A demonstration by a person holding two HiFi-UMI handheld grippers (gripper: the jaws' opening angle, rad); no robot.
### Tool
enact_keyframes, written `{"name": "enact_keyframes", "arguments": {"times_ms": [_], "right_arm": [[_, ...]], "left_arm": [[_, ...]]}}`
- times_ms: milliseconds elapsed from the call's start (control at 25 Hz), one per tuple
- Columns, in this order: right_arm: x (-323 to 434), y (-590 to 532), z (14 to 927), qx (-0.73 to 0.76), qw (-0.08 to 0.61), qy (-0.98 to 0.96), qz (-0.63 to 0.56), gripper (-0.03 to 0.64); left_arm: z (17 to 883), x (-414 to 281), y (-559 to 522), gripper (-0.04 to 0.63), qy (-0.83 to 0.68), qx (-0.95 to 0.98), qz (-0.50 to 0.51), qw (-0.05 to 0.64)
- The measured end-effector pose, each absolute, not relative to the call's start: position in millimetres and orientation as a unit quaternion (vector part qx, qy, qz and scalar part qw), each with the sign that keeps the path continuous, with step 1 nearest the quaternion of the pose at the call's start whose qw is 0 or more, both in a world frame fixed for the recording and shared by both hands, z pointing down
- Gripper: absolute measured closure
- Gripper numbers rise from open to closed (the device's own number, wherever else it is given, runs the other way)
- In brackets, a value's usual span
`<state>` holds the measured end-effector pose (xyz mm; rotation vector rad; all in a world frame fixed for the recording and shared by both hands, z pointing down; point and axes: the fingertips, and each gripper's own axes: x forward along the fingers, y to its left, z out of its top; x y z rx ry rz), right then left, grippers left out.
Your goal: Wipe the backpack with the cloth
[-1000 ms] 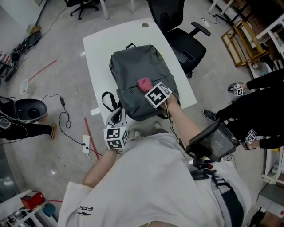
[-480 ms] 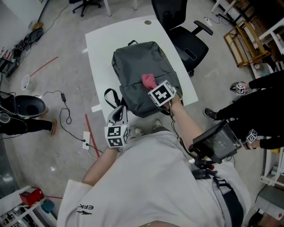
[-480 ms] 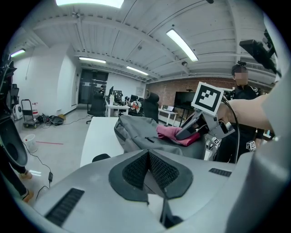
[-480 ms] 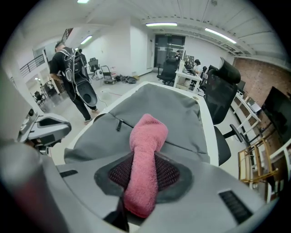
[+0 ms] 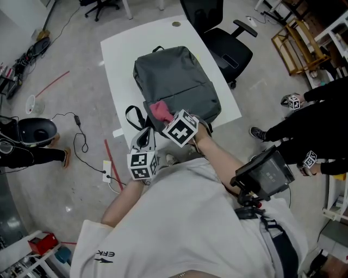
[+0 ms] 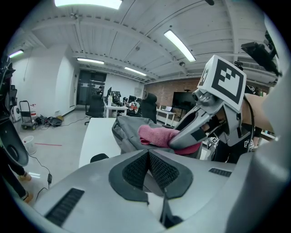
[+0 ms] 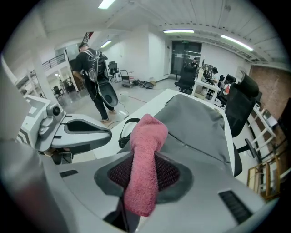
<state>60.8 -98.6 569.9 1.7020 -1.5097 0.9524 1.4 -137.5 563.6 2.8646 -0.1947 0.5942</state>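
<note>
Right gripper point(image 5: 165, 118), clamped on the cloth point(image 5: 159, 111), slides from the middle of the backpack point(image 5: 174, 76) to its near corner; its length stretches away ahead; left gripper point(image 5: 142, 140), jaws together, waits nearby

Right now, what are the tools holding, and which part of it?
The right tool pinches the pink terry cloth at its middle. The left tool is shut, empty.

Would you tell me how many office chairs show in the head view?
2. One chair stands by the table's far right side; a second chair is cut off at the top edge. More may be hidden.
</note>
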Motion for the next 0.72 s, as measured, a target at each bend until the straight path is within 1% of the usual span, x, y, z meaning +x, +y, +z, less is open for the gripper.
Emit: {"name": "enact_keyframes", "arguments": {"times_ms": [80,200,480,720], "right_arm": [[62.5,-95.4,572.2,0.653,0.343,-0.574,0.357,0.499],[75.1,-85.3,573.7,0.661,0.339,-0.563,0.361,0.499],[130.5,-36.7,574.9,0.703,0.340,-0.500,0.373,0.499],[167.5,5.5,576.6,0.737,0.314,-0.449,0.397,0.499]], "left_arm": [[563.7,3.5,-134.1,0.592,-0.063,0.972,0.202,0.103],[563.0,8.8,-130.6,0.592,-0.058,0.973,0.200,0.100],[563.8,19.5,-128.2,0.592,-0.043,0.974,0.203,0.094],[566.6,28.5,-126.5,0.592,-0.029,0.973,0.208,0.091]]}}
